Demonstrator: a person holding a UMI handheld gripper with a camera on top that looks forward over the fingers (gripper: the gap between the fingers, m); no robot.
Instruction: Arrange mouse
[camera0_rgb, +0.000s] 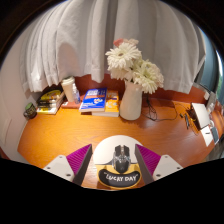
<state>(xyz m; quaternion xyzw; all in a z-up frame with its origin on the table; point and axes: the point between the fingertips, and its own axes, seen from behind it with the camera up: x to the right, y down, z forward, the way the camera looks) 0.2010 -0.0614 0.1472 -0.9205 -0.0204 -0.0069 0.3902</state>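
Observation:
A black mouse (121, 157) lies on a round cream mouse pad (104, 160) whose black wrist rest (118, 178) reads "LUCKY DAY". The pad rests on a wooden table (60, 135). My gripper (113, 151) is open, low over the pad. Its fingers stand on either side of the mouse, with a gap of pad showing at each side. The magenta pads (78, 157) face inward. The mouse points away from me, toward the vase.
Beyond the fingers stands a white vase (131, 101) of white flowers (134, 68). Left of it lie books (93, 100), a white cup (70, 92) and a dark stack (50, 100). A white device (203, 118) and cables (160, 112) sit right. Curtains (100, 35) hang behind.

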